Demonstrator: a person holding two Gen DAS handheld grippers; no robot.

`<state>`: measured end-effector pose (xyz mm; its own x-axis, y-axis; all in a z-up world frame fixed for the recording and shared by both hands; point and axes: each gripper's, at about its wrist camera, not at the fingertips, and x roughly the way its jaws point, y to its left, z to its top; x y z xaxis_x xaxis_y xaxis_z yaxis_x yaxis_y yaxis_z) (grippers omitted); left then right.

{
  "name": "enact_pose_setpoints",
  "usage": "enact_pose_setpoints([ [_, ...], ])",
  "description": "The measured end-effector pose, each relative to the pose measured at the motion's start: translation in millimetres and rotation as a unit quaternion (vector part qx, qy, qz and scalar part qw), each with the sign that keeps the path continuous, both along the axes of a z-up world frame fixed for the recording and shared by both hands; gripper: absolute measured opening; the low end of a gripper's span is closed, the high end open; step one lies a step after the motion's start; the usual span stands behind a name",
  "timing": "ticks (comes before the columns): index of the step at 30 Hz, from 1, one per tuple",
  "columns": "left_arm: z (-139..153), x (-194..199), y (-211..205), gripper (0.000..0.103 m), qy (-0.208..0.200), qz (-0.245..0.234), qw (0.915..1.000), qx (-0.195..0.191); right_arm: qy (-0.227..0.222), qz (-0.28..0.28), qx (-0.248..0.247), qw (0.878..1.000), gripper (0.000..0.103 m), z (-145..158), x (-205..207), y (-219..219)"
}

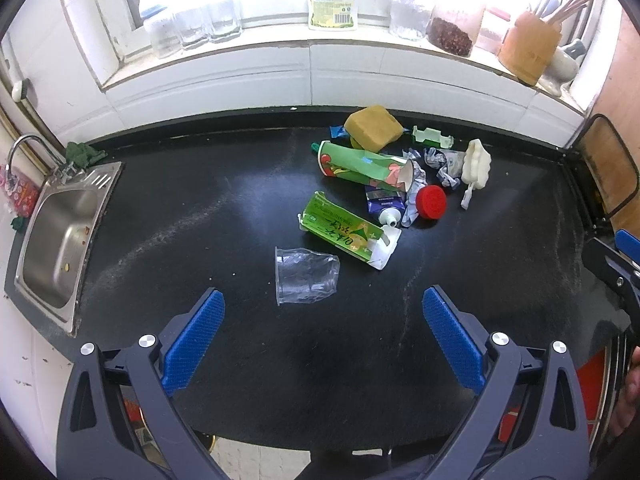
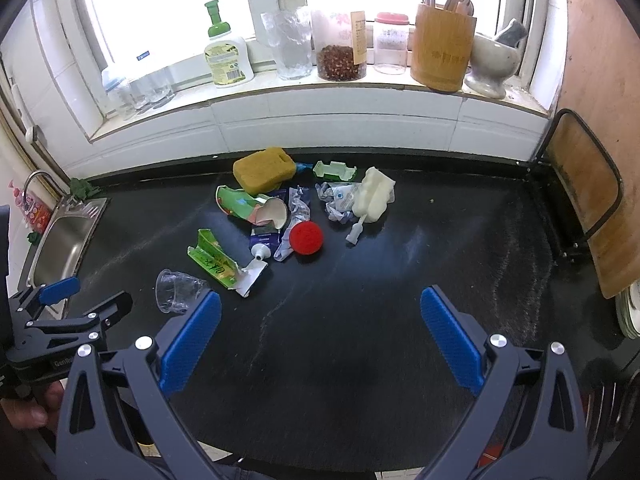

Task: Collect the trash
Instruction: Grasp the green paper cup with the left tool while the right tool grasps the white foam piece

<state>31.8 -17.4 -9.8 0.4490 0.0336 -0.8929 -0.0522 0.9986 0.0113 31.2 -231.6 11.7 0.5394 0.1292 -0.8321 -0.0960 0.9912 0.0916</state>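
On the black stone countertop (image 1: 160, 208), the left gripper (image 1: 323, 312) hangs with its fingers spread wide and empty, and the clear crushed plastic cup (image 1: 306, 276) lies on its side just beyond them at about 12 o'clock, the nearest piece of a trash heap that runs on toward 1 o'clock through the torn green paper carton (image 1: 344, 234) and the round red plastic lid (image 1: 431, 202). The cup looks featherlight, thin and slick, likely to buckle or skid, so I would pinch it gently across the rim. The right gripper (image 2: 321, 316) is likewise splayed and holds nothing, the heap lying at its 11 o'clock.
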Motion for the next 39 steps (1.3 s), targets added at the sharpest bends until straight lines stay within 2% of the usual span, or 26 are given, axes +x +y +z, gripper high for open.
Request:
enact_pose_setpoints([
  [3,-6,12,2,0.097,0.008,0.007,0.9999,-0.009,0.003,-0.003,0.004,1.0,0.097,-8,15,-6],
  [9,-23,69,5,0.097,0.029,0.039,0.9985,-0.026,0.006,-0.007,0.004,1.0,0.097,-33,63,-18],
  [12,-39,109,0,0.096,0.045,0.052,0.9958,-0.06,0.017,-0.012,0.009,1.0,0.097,-54,95,-26],
  [16,-77,165,-14,0.095,0.084,0.079,0.9878,-0.105,0.046,-0.018,0.019,0.999,0.094,-91,141,-37],
  [18,-93,181,-17,0.094,0.09,0.084,0.9854,-0.117,0.062,-0.021,0.019,0.998,0.093,-107,162,-42],
  [21,-126,207,-19,0.092,0.12,0.104,0.9786,-0.131,0.089,-0.028,0.028,0.995,0.091,-134,191,-50],
  [23,-139,211,-15,0.092,0.122,0.113,0.9755,-0.145,0.104,-0.034,0.034,0.993,0.088,-149,204,-54],
  [24,-143,214,-13,0.092,0.114,0.115,0.9731,-0.164,0.112,-0.037,0.036,0.992,0.086,-157,211,-55],
  [27,-149,223,-14,0.089,0.107,0.118,0.9705,-0.181,0.139,-0.045,0.053,0.988,0.078,-179,228,-61],
  [29,-155,228,-16,0.065,0.106,0.109,0.9699,-0.19,0.15,-0.047,0.06,0.986,0.073,-189,234,-63],
  [30,-159,229,-17,0.06,0.113,0.108,0.9687,-0.193,0.156,-0.045,0.063,0.985,0.066,-193,237,-64],
  [31,-165,230,-15,0.057,0.121,0.113,0.9648,-0.204,0.162,-0.042,0.068,0.984,0.05,-196,238,-64],
  [32,-168,228,-11,0.052,0.122,0.123,0.9585,-0.227,0.167,-0.037,0.077,0.982,0.039,-197,238,-63],
  [33,-168,226,-8,0.049,0.12,0.127,0.9557,-0.237,0.162,-0.034,0.077,0.983,0.034,-194,236,-63],
  [34,-166,223,-7,0.044,0.119,0.126,0.9564,-0.235,0.157,-0.029,0.074,0.984,0.023,-190,233,-62],
  [39,-135,200,-11,0.041,0.096,0.088,0.9718,-0.196,0.133,-0.01,0.063,0.989,0.016,-161,207,-58],
])
